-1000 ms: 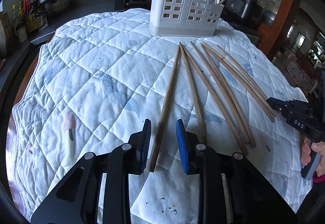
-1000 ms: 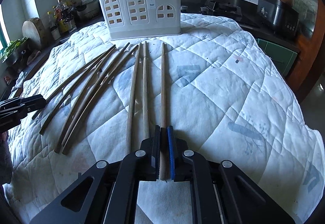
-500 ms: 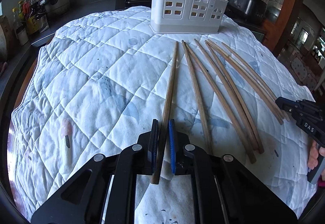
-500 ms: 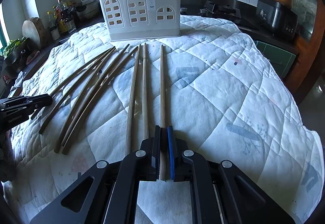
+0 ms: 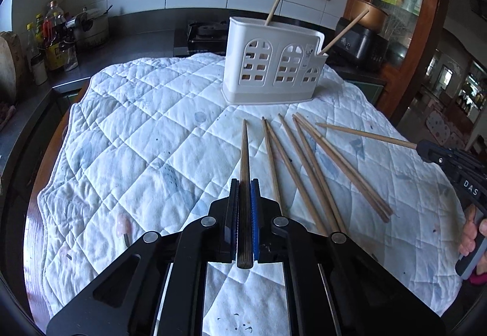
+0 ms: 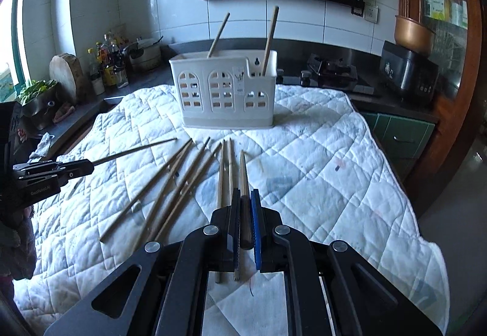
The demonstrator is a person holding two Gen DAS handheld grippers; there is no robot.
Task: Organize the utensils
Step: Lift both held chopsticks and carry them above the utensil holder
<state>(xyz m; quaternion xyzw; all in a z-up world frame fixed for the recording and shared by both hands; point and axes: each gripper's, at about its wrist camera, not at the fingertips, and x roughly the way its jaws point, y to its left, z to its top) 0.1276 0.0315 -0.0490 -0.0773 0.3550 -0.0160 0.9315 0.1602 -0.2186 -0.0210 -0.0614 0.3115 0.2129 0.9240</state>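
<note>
Both claws, left claw [image 5: 244, 199] and right claw [image 6: 245, 208], each pinch 1 chopstick [image 5: 244, 153] above the quilt [image 5: 137, 138].

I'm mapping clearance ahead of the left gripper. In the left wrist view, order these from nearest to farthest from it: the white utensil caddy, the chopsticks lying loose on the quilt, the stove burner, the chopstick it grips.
1. Gripped chopstick: between the left gripper fingers.
2. Loose chopsticks: on the quilt, just right.
3. White utensil caddy: ahead, centre-right.
4. Stove burner: behind the caddy, on the counter.
</note>
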